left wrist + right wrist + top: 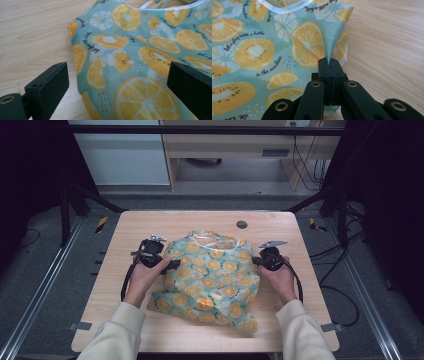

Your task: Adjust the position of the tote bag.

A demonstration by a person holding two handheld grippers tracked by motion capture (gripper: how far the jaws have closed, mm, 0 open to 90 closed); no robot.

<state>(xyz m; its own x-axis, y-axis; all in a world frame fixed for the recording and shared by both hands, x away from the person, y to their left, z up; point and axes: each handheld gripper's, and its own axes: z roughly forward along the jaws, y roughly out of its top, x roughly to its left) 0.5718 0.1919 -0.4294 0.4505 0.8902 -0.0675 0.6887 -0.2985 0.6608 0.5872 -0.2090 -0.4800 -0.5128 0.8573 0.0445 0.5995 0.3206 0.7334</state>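
A teal garment (212, 277) printed with orange and lemon slices lies crumpled in the middle of the wooden table (150, 222), its white-trimmed neck opening (207, 239) at the far side. My left gripper (172, 265) sits at the garment's left edge with its jaws wide open; in the left gripper view the cloth (140, 62) lies between and under the two jaws, untouched by the pads. My right gripper (256, 262) is at the garment's right edge. In the right gripper view its jaws (329, 66) are shut tight on a pinched fold of the cloth (307, 45).
A small dark round grommet (242, 224) sits in the tabletop beyond the garment. Bare wood surrounds the cloth on all sides. Black frame bars and cables (330, 270) stand off the table's right side, and metal rails run along both sides.
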